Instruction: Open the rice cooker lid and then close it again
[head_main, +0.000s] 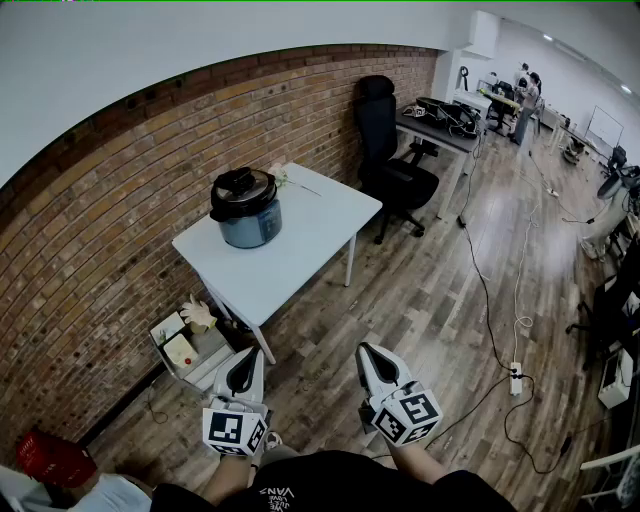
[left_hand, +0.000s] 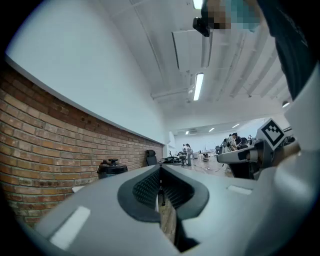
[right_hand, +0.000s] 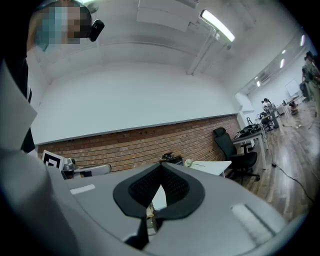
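A blue-grey rice cooker with a black lid, which is down, stands on a white table by the brick wall. It shows small and far off in the left gripper view as the rice cooker, and as the rice cooker in the right gripper view. My left gripper and right gripper are held close to my body, well short of the table, pointing level toward it. Both are shut with nothing between the jaws.
A brick wall runs behind the table. Under its left end sits a box of odds and ends. A black office chair and a desk stand beyond. Cables and a power strip lie on the wooden floor.
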